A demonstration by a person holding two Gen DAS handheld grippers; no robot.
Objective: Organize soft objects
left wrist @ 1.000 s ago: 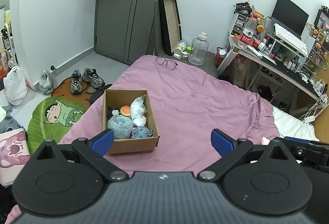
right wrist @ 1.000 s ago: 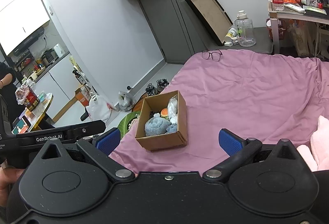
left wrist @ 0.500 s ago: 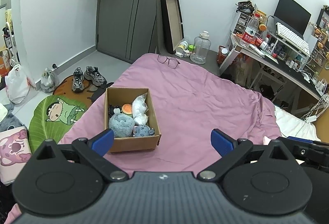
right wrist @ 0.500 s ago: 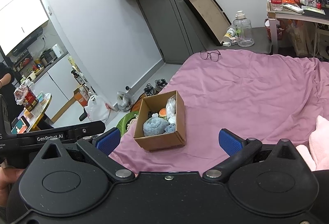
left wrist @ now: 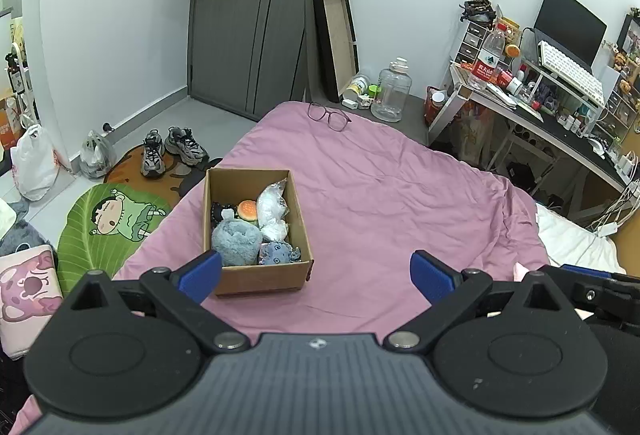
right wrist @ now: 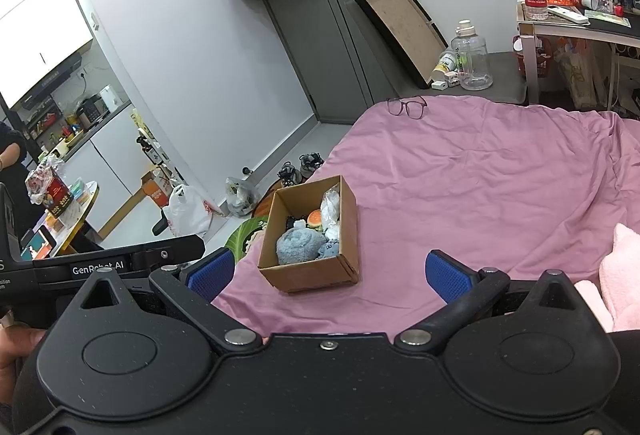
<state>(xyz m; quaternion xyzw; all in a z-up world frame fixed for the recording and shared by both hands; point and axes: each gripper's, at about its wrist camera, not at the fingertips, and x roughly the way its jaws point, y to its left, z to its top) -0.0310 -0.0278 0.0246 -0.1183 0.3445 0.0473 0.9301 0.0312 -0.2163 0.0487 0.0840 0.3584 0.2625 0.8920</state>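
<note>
A brown cardboard box (left wrist: 258,277) stands on the pink bed cover near the bed's left edge; it also shows in the right wrist view (right wrist: 308,277). Inside lie a grey-blue plush (left wrist: 234,240), a small blue plush (left wrist: 277,253), a burger toy (left wrist: 247,210), a white bag of stuffing (left wrist: 272,204) and a dark item. My left gripper (left wrist: 316,275) is open and empty, held well back from the box. My right gripper (right wrist: 326,271) is open and empty, also back from the box. A pink plush (right wrist: 620,271) lies at the right edge of the right wrist view.
Glasses (left wrist: 329,116) lie at the far end of the bed. Shoes (left wrist: 174,149) and a cartoon mat (left wrist: 108,219) are on the floor left of the bed. A cluttered desk (left wrist: 552,103) stands at the right. A water jug (left wrist: 391,91) sits past the bed.
Both grippers have drawn back and up slightly; the box looks a little smaller and farther. Jaws stay open. Nothing in the box has moved.
</note>
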